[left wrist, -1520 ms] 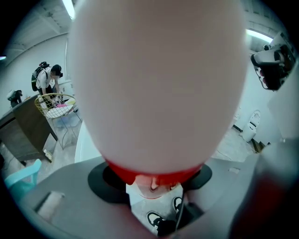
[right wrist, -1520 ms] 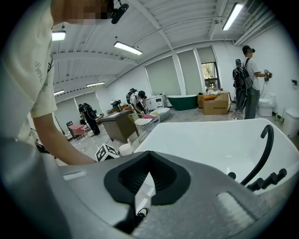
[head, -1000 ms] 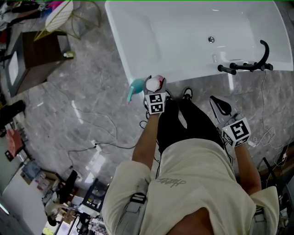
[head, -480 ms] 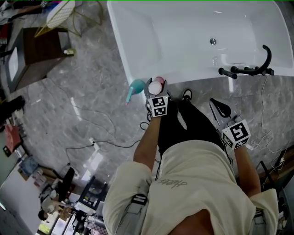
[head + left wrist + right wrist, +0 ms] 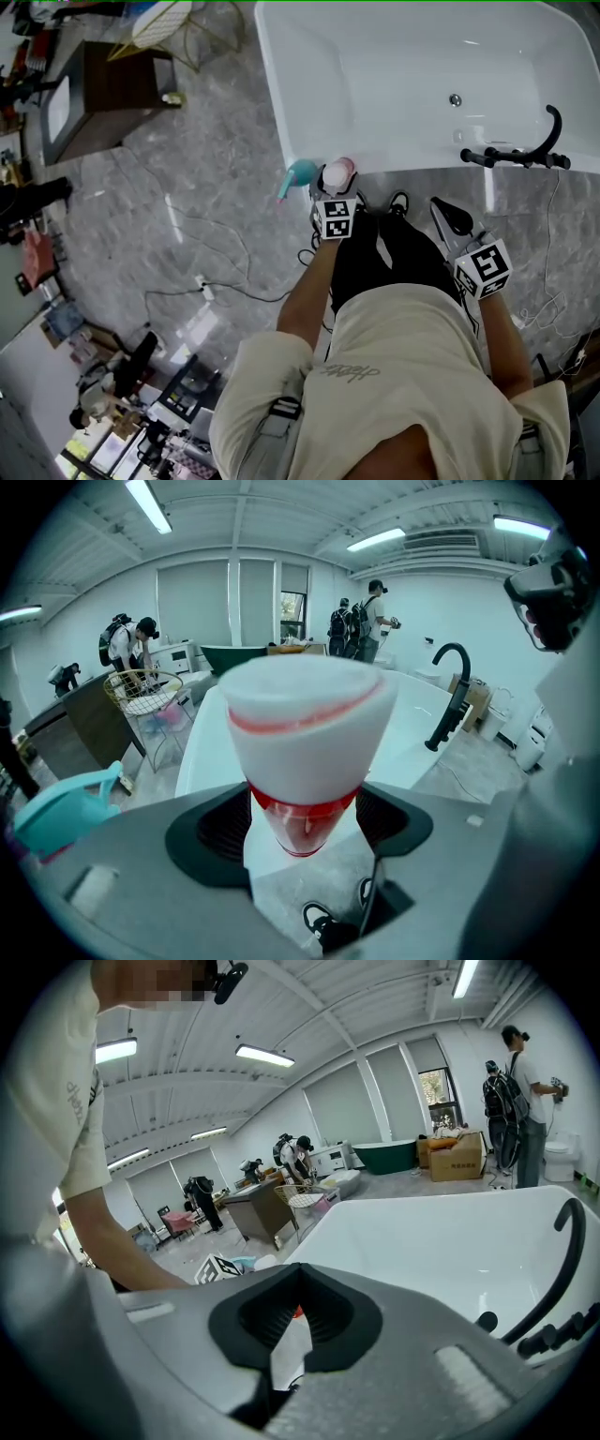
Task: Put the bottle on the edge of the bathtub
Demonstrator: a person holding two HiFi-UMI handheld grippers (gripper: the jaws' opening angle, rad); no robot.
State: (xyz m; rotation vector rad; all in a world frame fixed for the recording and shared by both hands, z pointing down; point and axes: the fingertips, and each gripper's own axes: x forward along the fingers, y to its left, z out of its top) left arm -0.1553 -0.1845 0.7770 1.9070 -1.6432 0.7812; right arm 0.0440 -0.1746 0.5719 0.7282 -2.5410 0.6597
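Note:
The bottle (image 5: 337, 173), white on top and red lower down, stands upright on the near rim of the white bathtub (image 5: 422, 161). My left gripper (image 5: 336, 185) reaches around it from the near side. In the left gripper view the bottle (image 5: 305, 733) fills the middle, and the left gripper (image 5: 305, 810) has its jaws opening, one black pad on each side of the red part. My right gripper (image 5: 448, 214) hangs shut and empty above the floor, right of the bottle and short of the tub. The right gripper (image 5: 300, 1274) looks along the tub.
A teal plastic can (image 5: 298, 174) sits on the floor just left of the bottle. A black faucet (image 5: 530, 155) stands at the tub's right end. Cables (image 5: 225, 281) trail over the grey floor. A dark table (image 5: 103, 98) and wire basket (image 5: 164, 19) stand far left. People (image 5: 366, 621) stand across the room.
The head view has swung, so the tub sits further right and lower in the picture. The left gripper and the bottle stay at the tub's near rim. The right gripper has barely moved.

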